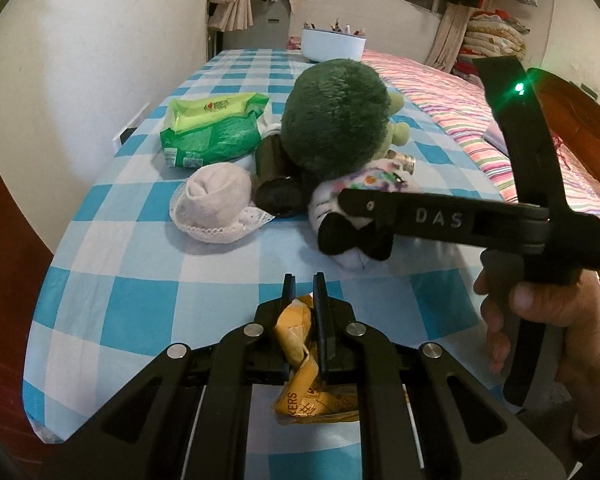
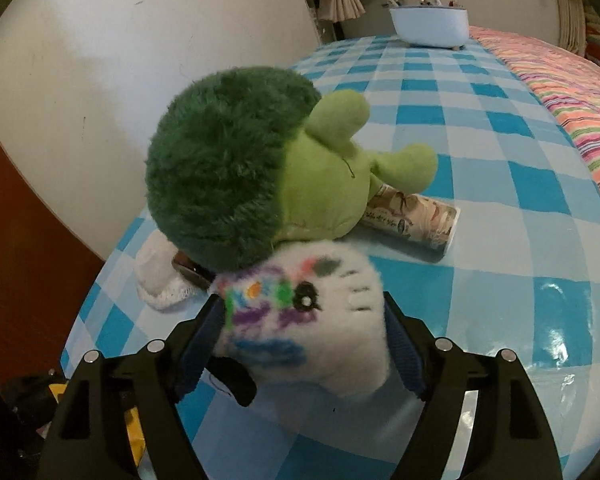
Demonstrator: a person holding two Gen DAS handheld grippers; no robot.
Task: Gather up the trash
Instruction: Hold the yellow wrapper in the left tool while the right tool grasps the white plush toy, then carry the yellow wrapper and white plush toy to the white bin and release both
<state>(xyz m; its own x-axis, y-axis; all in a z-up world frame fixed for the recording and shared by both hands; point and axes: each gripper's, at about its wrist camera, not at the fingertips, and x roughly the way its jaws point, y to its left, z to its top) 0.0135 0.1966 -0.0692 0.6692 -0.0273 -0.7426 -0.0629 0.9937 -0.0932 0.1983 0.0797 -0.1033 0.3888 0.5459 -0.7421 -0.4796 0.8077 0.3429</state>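
Observation:
In the left wrist view my left gripper (image 1: 304, 280) is shut on a crumpled yellow snack wrapper (image 1: 296, 332) above the near edge of the blue checked bed sheet (image 1: 140, 272). My right gripper (image 2: 302, 300) is open, its fingers on either side of a white plush toy (image 2: 332, 344) with coloured scribbles and a black bow. The toy fills most of the gap. A printed can (image 2: 416, 220) lies on its side, partly under a green plush toy (image 2: 220, 184). In the left wrist view a hand (image 1: 548, 320) holds the right gripper over the white plush toy (image 1: 324, 204).
A green tissue pack (image 1: 208, 128), a rolled white sock with lace trim (image 1: 216, 204) and a dark cylinder (image 1: 276, 176) lie beside the green plush (image 1: 332, 116). A white basin (image 1: 332, 44) stands at the far end. A striped blanket (image 1: 460, 120) covers the right side. The wall runs along the left.

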